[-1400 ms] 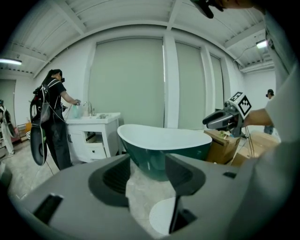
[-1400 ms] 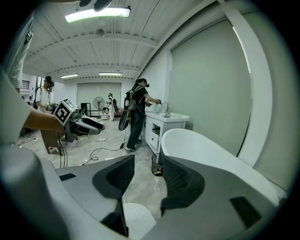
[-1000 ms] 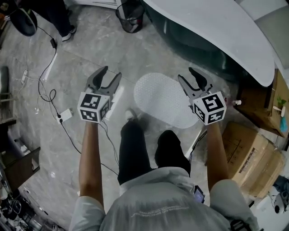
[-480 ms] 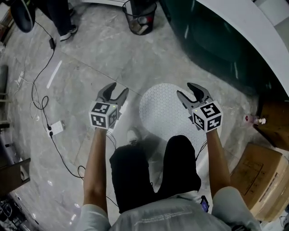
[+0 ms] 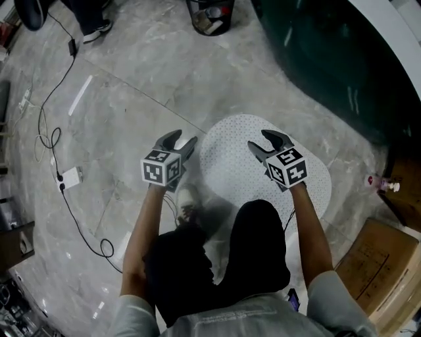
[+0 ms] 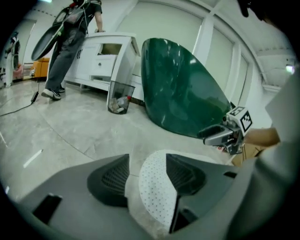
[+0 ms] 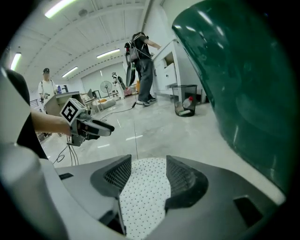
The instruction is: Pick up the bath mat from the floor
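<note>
The bath mat (image 5: 230,164) is a white oval with small dots, lying flat on the grey stone floor. My left gripper (image 5: 181,139) hovers open over its left edge, and in the left gripper view the mat's rim (image 6: 152,192) shows between the jaws, untouched. My right gripper (image 5: 261,141) hangs above the middle of the mat. Its jaws are opening, with only the mat's surface (image 7: 143,192) seen below the gap. Nothing is held. The person's dark trouser legs hide the mat's near edge.
A tall dark green curved body (image 5: 329,59) stands just beyond the mat. A mesh wastebasket (image 5: 210,16) stands at the top. Cables (image 5: 52,138) and a white adapter (image 5: 69,178) lie at the left. At the right are a cardboard box (image 5: 375,263) and a small bottle (image 5: 375,180).
The view has moved forward and down over the mat. Both grippers have come closer together, the right one from the mat's right side to above its middle, the left one to its left edge.
</note>
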Tool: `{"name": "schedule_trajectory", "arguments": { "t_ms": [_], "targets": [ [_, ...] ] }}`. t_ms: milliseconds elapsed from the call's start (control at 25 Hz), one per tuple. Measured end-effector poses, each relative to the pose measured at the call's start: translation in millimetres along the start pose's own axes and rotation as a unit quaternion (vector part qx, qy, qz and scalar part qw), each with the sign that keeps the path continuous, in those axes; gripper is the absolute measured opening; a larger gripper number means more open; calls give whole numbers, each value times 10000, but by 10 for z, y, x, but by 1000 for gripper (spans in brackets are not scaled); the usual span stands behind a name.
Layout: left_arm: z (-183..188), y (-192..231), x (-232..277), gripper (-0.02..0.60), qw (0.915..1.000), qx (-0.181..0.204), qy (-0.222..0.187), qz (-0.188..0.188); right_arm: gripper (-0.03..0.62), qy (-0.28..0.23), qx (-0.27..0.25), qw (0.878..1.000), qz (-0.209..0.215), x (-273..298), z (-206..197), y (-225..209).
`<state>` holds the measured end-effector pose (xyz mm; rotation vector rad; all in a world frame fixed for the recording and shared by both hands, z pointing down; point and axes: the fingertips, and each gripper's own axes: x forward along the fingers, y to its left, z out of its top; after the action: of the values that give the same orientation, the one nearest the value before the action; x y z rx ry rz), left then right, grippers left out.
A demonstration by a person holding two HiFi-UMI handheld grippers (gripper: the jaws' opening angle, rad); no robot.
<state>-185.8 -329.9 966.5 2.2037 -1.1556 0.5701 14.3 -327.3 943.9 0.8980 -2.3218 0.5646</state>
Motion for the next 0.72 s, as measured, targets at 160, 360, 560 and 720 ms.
{"name": "schedule_trajectory", "arguments": {
  "t_ms": [160,360,560,720],
  "targets": [
    [-420,56,308,230,9988,183,440,-144,233,156,599,9979,198,300,-333,-99],
    [-741,54,779,233,9950,344,715,-603,244,420,753,9954,407,701,-677,-51],
    [-1034,100,970,250,9937,105,845,-726,244,758,597,9932,646,1051,-1055,86],
    [-1245,127,982,262,9919,-163,1050,-691,244,1041,454,9901,824,1118,-1360,172]
  ]
}}
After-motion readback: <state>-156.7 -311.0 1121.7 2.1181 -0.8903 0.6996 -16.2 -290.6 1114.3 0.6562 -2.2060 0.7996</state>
